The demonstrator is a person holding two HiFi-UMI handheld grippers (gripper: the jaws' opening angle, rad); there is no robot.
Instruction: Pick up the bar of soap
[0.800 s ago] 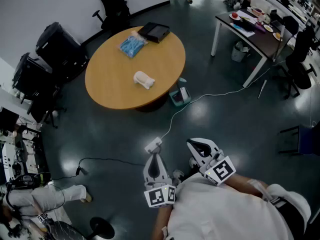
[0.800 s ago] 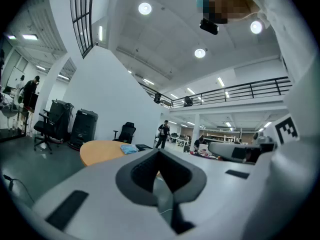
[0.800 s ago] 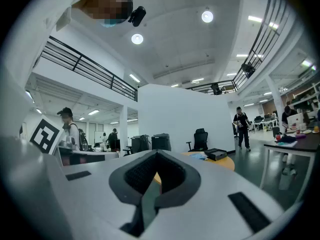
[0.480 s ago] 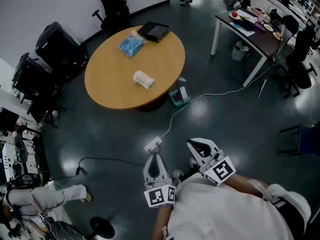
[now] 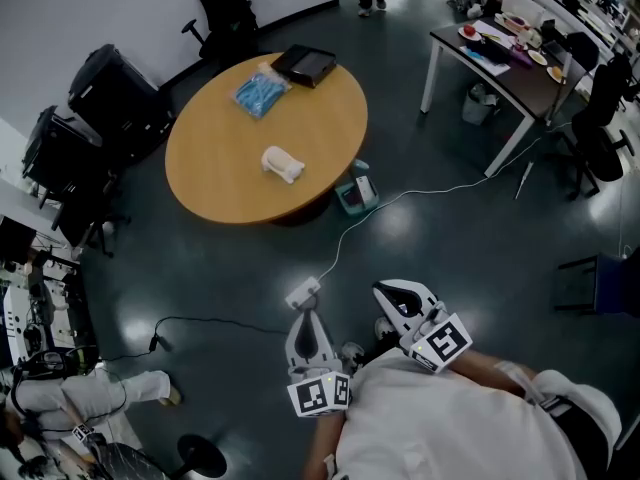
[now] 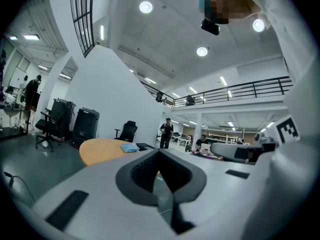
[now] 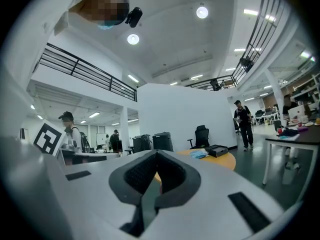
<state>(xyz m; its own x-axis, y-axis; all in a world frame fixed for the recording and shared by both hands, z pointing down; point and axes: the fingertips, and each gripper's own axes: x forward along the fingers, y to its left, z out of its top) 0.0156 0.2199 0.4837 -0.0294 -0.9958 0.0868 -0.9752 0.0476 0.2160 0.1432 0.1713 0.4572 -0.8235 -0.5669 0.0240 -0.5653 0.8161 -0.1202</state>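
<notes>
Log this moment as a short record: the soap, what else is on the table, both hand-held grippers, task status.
soap: white bar of soap lying near the middle of the round table
other items on table: blue packet and black box, both towards the far edge
left hand-held gripper: jaws together, nothing between them, held well short of the table
right hand-held gripper: jaws together, nothing between them, beside the left one
task status: soap untouched, not yet within reach

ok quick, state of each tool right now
left tool: closed, holding nothing
right tool: closed, holding nothing
</notes>
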